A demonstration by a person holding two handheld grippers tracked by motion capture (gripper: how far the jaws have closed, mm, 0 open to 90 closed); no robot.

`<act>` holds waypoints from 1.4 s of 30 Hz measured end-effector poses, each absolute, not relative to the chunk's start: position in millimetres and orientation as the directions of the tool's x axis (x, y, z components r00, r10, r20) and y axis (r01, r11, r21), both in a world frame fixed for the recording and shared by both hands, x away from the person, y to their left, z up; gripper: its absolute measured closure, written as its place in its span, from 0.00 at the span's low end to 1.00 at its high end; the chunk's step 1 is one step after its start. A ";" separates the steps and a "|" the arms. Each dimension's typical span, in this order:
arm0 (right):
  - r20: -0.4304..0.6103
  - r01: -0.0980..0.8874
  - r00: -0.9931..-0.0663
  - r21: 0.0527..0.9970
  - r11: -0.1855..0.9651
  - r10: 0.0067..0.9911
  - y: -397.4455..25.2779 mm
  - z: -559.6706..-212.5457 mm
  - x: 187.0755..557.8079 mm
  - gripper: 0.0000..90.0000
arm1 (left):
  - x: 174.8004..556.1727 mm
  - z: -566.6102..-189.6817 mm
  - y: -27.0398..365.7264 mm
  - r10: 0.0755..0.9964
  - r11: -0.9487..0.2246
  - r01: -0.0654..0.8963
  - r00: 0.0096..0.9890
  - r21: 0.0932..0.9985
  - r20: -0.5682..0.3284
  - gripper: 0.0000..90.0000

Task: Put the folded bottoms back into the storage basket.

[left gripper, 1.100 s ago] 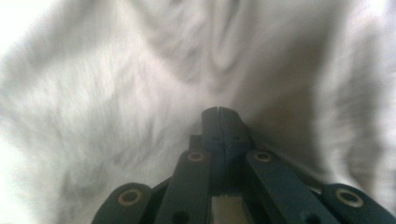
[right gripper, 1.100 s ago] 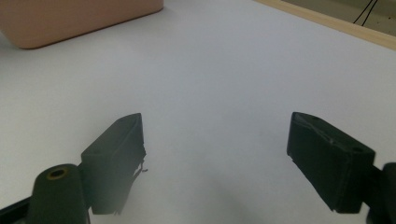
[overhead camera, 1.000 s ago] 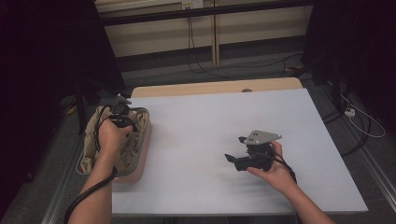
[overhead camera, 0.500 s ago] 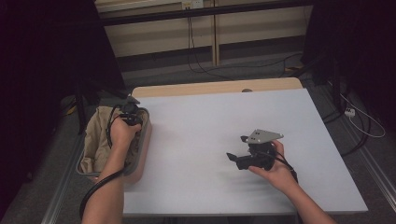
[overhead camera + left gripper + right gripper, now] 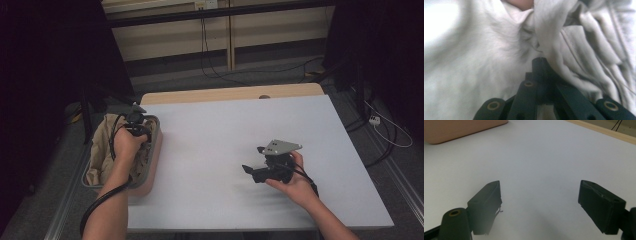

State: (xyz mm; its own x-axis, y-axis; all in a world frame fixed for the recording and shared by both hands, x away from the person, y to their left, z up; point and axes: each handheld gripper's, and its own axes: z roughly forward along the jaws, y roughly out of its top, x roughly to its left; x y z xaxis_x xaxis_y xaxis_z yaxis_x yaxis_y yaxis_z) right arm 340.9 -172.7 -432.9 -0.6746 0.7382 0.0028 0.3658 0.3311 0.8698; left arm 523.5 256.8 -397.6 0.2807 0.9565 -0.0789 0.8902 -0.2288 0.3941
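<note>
A beige cloth (image 5: 101, 145) lies bunched in a pink-sided basket (image 5: 156, 150) at the table's left edge. My left gripper (image 5: 135, 118) is held over the basket's far end. In the left gripper view its jaws meet at one point (image 5: 539, 61), pinching a fold of the pale cloth (image 5: 486, 65). My right gripper (image 5: 252, 160), with a grey plate on top, rests low over the white table (image 5: 220, 125) right of centre and points left. Its jaws (image 5: 539, 187) stand wide apart with nothing between them.
A corner of the basket (image 5: 461, 130) shows far ahead of the right gripper. A wooden strip (image 5: 230, 94) borders the table's far edge. Cables run on the floor behind and to the right of the table.
The left hand and its gripper have shifted a little toward the basket's far right end. The right gripper has stayed where it was, still open.
</note>
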 end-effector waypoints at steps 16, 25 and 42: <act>0.011 0.363 -0.672 0.876 0.316 0.741 -173.0 -430.1 340.6 0.20 | 513.5 -366.8 290.9 0.968 -0.207 0.882 0.248 0.424 -0.044 1.00; 0.020 0.370 -0.670 0.876 0.310 0.742 -172.4 -430.6 342.1 0.20 | 512.7 -363.1 302.6 0.972 -0.201 0.885 0.234 0.419 -0.028 1.00; 0.027 0.374 -0.673 0.874 0.309 0.739 -172.0 -432.2 342.9 0.20 | 515.6 -379.6 321.6 0.981 -0.173 0.887 0.196 0.428 -0.009 1.00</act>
State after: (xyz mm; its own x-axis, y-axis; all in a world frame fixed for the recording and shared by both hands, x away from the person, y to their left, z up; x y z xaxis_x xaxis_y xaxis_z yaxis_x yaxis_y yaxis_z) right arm 342.9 -172.0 -432.2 -0.6728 0.7393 0.0270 0.3743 0.3088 0.8744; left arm 515.6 321.6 -379.6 0.1955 0.9807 -0.0087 0.8873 -0.1731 0.4276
